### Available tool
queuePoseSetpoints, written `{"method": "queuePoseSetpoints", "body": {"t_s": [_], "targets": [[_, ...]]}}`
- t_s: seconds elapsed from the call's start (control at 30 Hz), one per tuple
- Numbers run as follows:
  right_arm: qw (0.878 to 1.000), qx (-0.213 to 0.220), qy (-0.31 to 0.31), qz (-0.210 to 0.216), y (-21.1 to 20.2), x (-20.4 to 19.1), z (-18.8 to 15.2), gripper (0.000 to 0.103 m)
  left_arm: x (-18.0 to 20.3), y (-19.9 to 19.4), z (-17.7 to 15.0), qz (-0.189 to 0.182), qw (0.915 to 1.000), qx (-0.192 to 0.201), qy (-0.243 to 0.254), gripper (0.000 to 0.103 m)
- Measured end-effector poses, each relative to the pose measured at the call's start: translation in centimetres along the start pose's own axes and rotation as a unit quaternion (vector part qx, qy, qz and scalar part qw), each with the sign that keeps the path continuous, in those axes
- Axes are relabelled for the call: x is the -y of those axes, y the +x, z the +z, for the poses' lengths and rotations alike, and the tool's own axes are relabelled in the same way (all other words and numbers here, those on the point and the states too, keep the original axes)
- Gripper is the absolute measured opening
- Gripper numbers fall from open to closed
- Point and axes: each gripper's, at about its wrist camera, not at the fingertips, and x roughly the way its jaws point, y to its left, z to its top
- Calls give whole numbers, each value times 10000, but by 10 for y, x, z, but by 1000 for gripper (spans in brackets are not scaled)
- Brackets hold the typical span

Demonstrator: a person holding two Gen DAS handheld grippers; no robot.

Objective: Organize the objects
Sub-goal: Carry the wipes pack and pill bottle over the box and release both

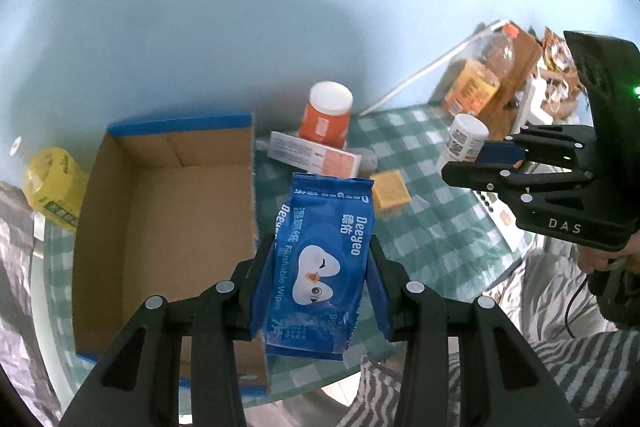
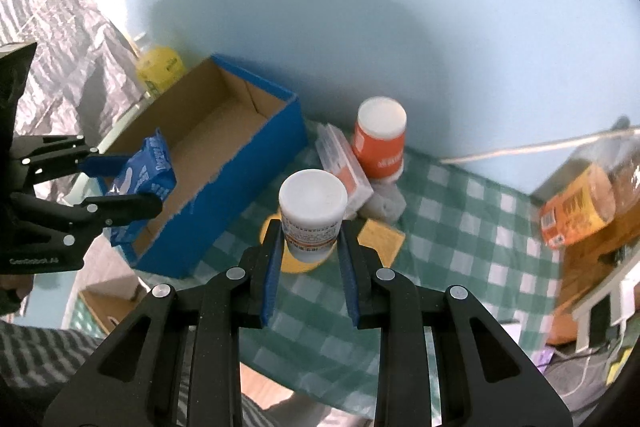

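My left gripper (image 1: 320,247) is shut on a blue pack of flushable wipes (image 1: 324,259), held just right of an open blue cardboard box (image 1: 160,219). From the right wrist view the same pack (image 2: 144,175) hangs over the box's (image 2: 248,163) near end. My right gripper (image 2: 310,231) is shut on a white bottle (image 2: 312,211) with a white cap, lifted above the checked tablecloth. In the left wrist view that bottle (image 1: 464,141) sits between the right gripper's fingers (image 1: 500,153).
An orange-labelled jar (image 1: 326,115) stands on a white and orange carton (image 1: 312,155) by the wall. A yellow sponge (image 1: 390,193) lies on the green checked cloth (image 1: 432,227). An oil bottle (image 1: 480,75) stands far right, a yellow bag (image 1: 52,183) left of the box.
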Motion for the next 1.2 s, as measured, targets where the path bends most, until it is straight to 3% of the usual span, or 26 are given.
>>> {"method": "queuePoseSetpoints", "body": {"t_s": [0.63, 0.9, 1.2], "targets": [[9957, -71, -794, 474, 28, -60, 50, 26, -69, -24, -13, 319, 9984, 169, -443, 43], [9885, -191, -1249, 832, 56, -103, 67, 26, -94, -19, -25, 391, 9975, 51, -591, 43], [9796, -638, -1512, 1159, 109, -140, 83, 26, -121, -8, -41, 478, 9959, -96, -763, 43]]}}
